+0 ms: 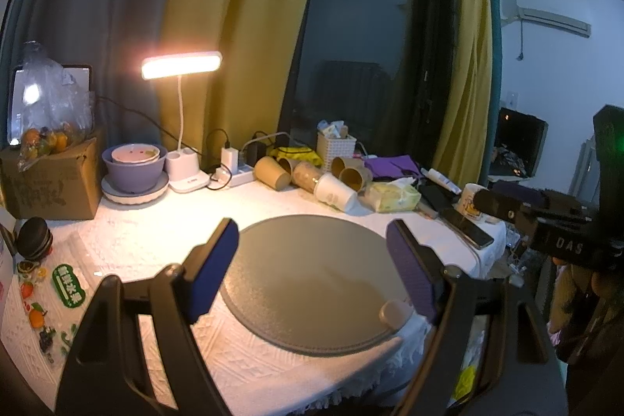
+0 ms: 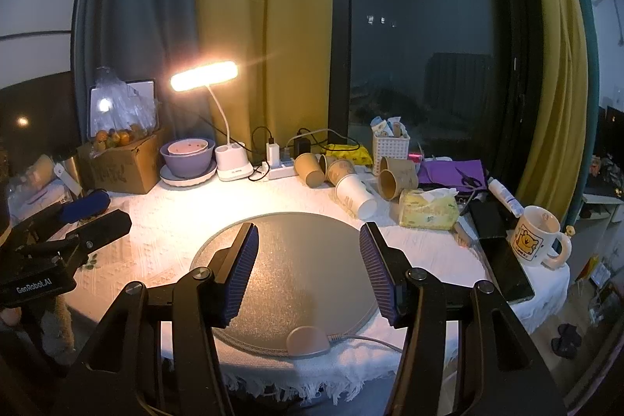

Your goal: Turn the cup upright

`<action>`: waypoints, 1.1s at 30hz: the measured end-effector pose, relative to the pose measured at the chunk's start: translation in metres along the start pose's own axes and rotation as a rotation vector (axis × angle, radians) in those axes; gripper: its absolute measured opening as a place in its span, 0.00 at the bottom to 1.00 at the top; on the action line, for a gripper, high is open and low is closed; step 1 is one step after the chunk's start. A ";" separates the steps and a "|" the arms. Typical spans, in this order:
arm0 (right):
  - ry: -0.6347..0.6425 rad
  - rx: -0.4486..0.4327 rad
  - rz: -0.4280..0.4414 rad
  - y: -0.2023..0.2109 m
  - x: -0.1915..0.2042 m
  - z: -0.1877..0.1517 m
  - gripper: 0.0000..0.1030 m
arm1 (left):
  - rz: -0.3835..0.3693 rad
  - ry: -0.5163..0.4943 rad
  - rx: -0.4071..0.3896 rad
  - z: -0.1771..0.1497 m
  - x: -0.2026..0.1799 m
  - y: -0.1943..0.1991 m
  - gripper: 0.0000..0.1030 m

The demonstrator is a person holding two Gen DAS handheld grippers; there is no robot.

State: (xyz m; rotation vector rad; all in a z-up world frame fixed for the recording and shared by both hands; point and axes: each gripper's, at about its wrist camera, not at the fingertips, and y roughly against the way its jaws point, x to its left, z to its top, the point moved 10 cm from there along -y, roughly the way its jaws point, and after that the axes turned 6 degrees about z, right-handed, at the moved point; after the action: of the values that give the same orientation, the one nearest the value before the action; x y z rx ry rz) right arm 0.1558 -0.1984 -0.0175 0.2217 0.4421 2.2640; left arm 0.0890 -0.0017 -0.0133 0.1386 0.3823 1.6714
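Several paper cups lie on their sides at the back of the table: brown ones (image 2: 309,168) (image 1: 272,172) and a white one (image 2: 355,197) (image 1: 334,192). A cream mug with a yellow bear (image 2: 534,236) (image 1: 470,202) stands upright at the right edge. My left gripper (image 1: 314,266) is open and empty above the round grey mat (image 1: 312,283). My right gripper (image 2: 308,273) is open and empty above the same mat (image 2: 296,260). Both grippers are well short of the cups.
A lit desk lamp (image 2: 203,75), stacked purple bowls (image 2: 187,153), a cardboard box with fruit (image 2: 121,162), a power strip, a white basket (image 2: 390,147), a tissue pack (image 2: 428,208) and phones (image 2: 507,268) crowd the table's back and right. The white cloth ends at the front edge.
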 end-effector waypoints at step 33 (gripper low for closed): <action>-0.001 0.002 -0.004 -0.001 -0.001 -0.004 0.55 | 0.003 0.001 -0.002 -0.005 0.001 0.000 0.77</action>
State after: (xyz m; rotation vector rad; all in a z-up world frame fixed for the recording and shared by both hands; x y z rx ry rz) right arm 0.1553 -0.1997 -0.0218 0.2222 0.4437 2.2601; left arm 0.0875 -0.0014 -0.0179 0.1369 0.3820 1.6748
